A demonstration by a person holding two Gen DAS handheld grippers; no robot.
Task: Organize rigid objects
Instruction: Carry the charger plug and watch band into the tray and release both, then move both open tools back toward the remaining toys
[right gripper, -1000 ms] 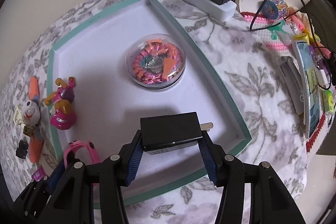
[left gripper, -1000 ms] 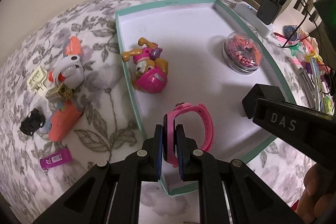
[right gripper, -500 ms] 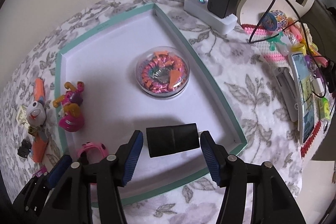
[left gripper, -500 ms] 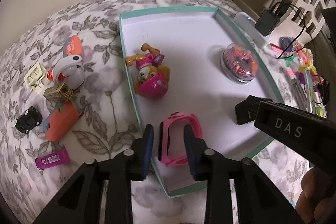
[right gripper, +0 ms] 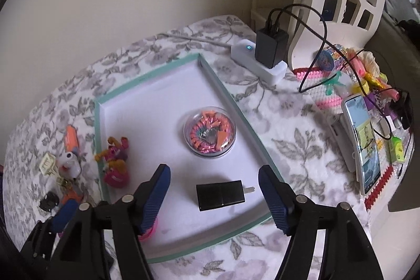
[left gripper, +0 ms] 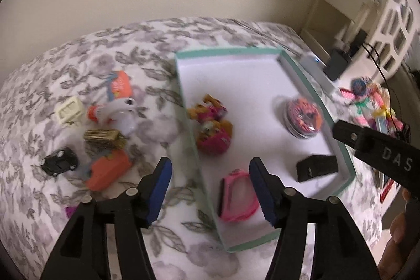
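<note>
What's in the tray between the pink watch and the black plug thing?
Nothing. In the left wrist view, only bare white tray floor lies between the pink watch and the black charger.

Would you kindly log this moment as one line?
left gripper: open | right gripper: open | pink watch, black charger: lying in tray | loose toys outside
</note>
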